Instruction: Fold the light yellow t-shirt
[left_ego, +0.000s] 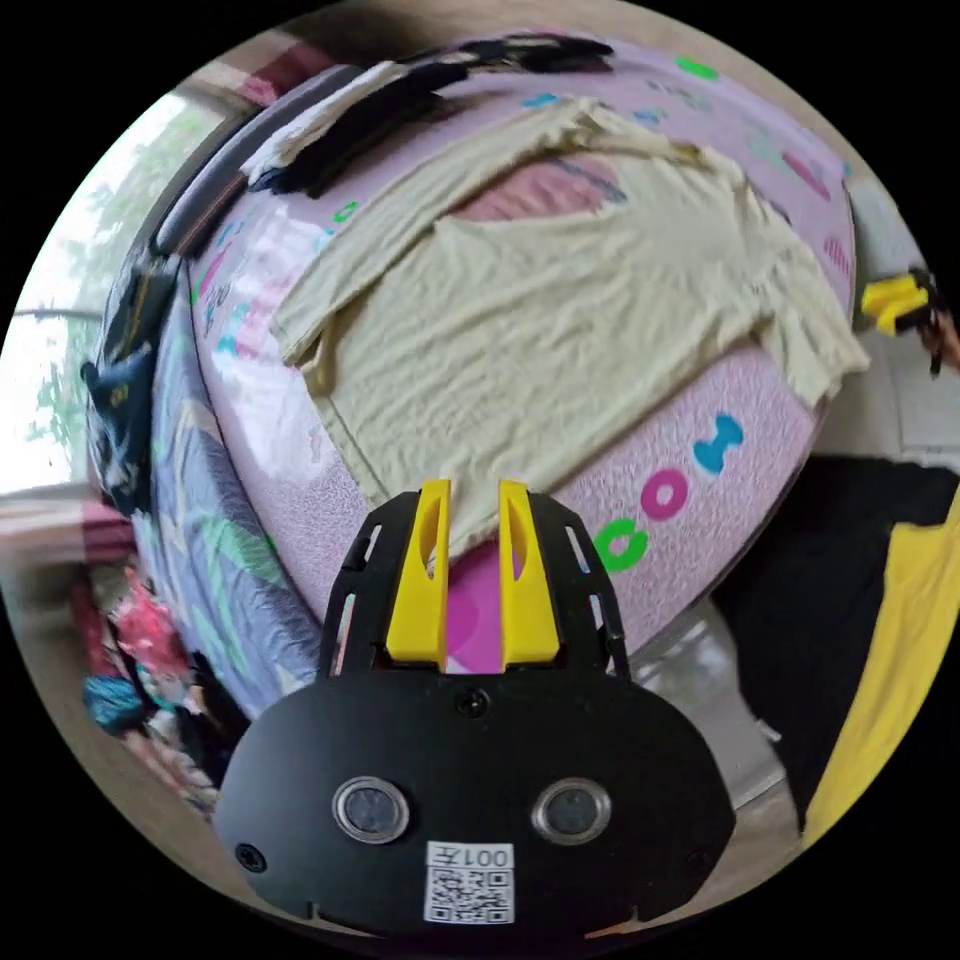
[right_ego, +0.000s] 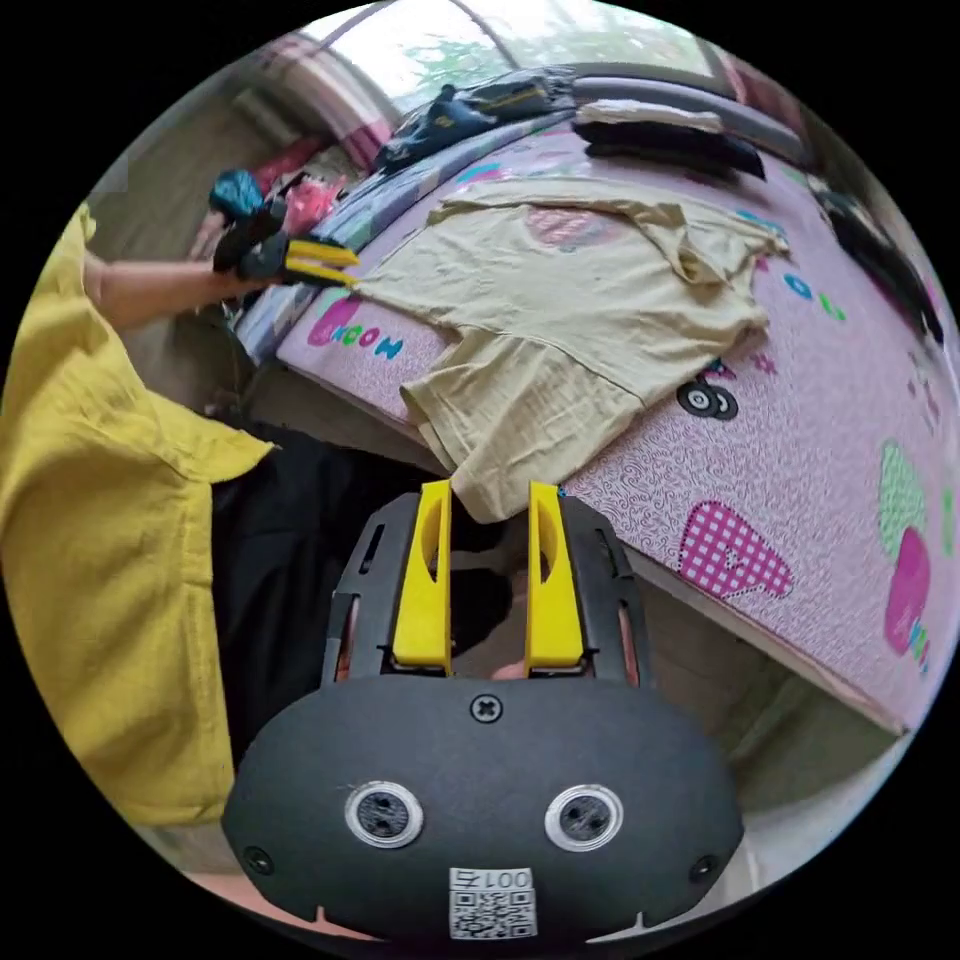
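Observation:
The light yellow t-shirt (left_ego: 560, 300) (right_ego: 560, 290) lies spread out and wrinkled on a pink patterned mat (left_ego: 690, 440) (right_ego: 820, 440) covering a bed. My left gripper (left_ego: 472, 490) is open at the mat's edge, with a corner of the shirt's hem reaching between its jaws. In the right gripper view that left gripper (right_ego: 345, 268) touches the hem's far corner. My right gripper (right_ego: 490, 490) is open just below a sleeve (right_ego: 510, 420) that hangs over the mat's edge. The right gripper (left_ego: 875, 300) also appears in the left gripper view, beside that sleeve.
Dark folded clothes (left_ego: 370, 110) (right_ego: 670, 135) lie along the far side of the bed under a window. A heap of colourful clothes (left_ego: 150, 640) (right_ego: 290, 190) sits beside the bed. The person's yellow top (right_ego: 90, 520) and black trousers (right_ego: 290, 560) are close to the edge.

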